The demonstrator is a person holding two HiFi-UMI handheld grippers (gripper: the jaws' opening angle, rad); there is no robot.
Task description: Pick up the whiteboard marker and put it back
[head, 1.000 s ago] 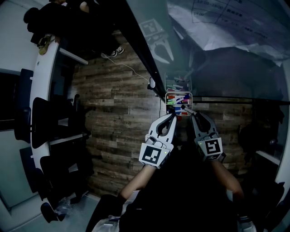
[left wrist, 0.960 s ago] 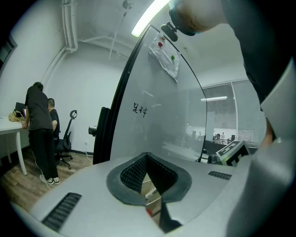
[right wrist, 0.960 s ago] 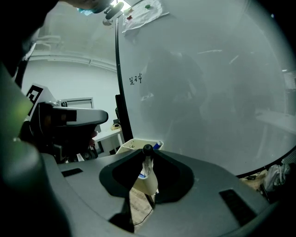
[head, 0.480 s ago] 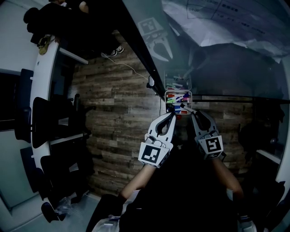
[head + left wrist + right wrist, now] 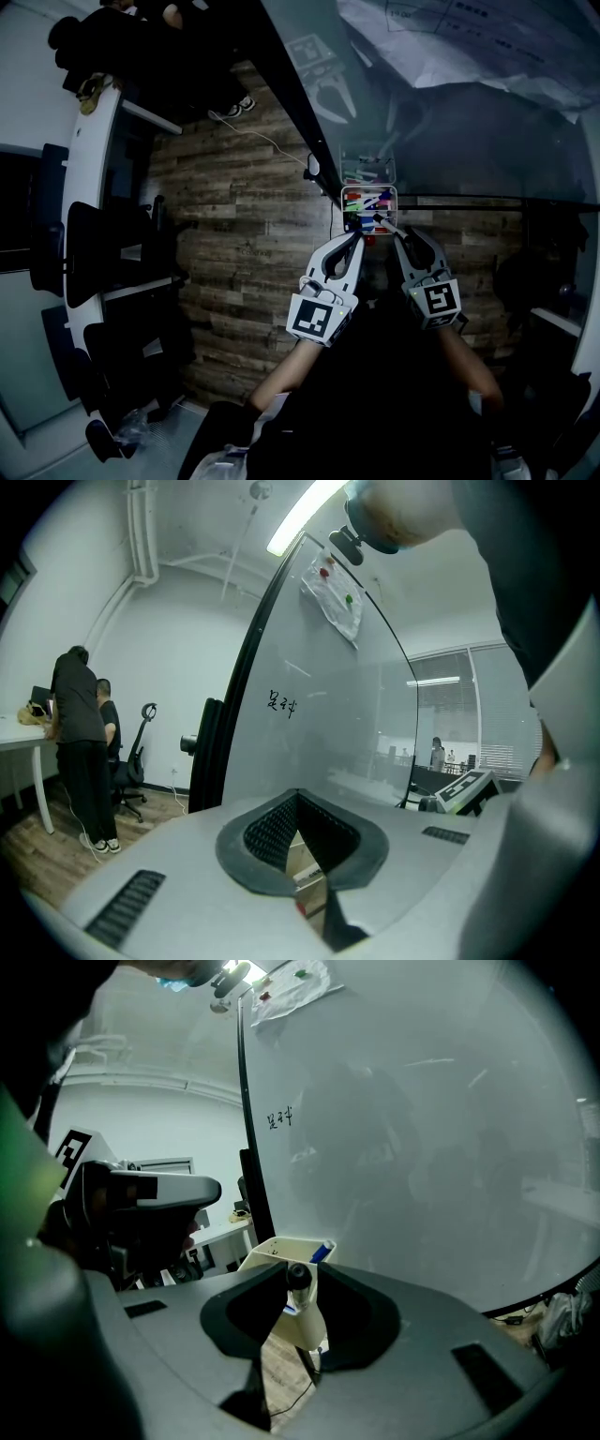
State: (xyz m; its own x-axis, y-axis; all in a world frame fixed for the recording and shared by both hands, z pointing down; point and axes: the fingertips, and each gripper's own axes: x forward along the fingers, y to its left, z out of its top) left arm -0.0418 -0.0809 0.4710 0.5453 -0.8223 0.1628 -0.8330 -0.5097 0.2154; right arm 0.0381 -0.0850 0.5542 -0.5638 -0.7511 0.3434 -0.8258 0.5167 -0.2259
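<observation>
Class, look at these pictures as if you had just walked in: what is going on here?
A person stands at a whiteboard with a gripper in each hand. The right gripper has its jaws closed on a whiteboard marker, held close to the white marker holder on the board, where other coloured markers sit. The marker is not yet in the holder. The left gripper hangs beside it, jaws together, holding nothing.
</observation>
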